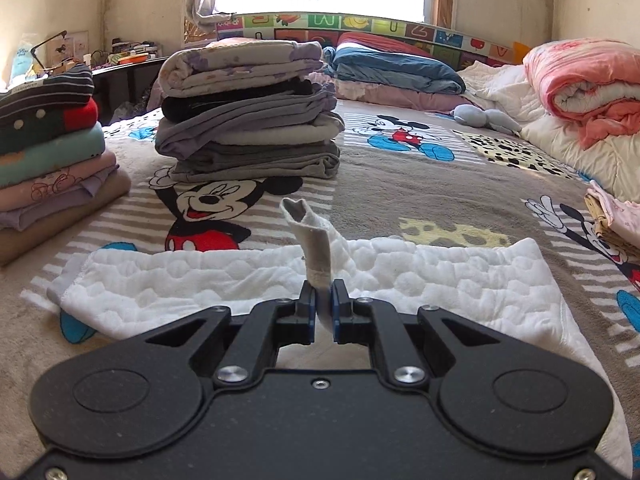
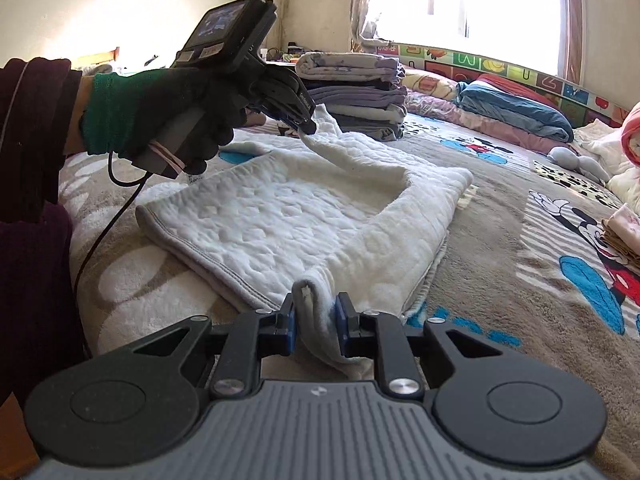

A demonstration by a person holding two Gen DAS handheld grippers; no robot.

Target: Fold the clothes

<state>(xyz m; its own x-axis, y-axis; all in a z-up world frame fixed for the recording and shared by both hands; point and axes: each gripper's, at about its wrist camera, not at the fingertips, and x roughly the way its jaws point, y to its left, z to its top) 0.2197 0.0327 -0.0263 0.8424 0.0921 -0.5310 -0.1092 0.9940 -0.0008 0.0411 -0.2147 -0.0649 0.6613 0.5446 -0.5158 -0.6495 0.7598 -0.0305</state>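
Left wrist view, left tongs (image 1: pixel 323 300) and right tongs (image 2: pixel 317 318) each pinching white quilted cloth (image 2: pixel 288 208)

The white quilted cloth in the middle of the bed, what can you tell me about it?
The white quilted cloth looks soft and padded, stitched in a bubbly pattern, with a grey trimmed edge along its near side. It lies mostly flat on the cartoon-mouse bedspread, seemingly doubled over. Two corners are lifted: the left gripper, held in a dark-gloved hand, pinches the far one, and the right gripper pinches the near one. In the left wrist view the pinched corner sticks up as a curled tip.
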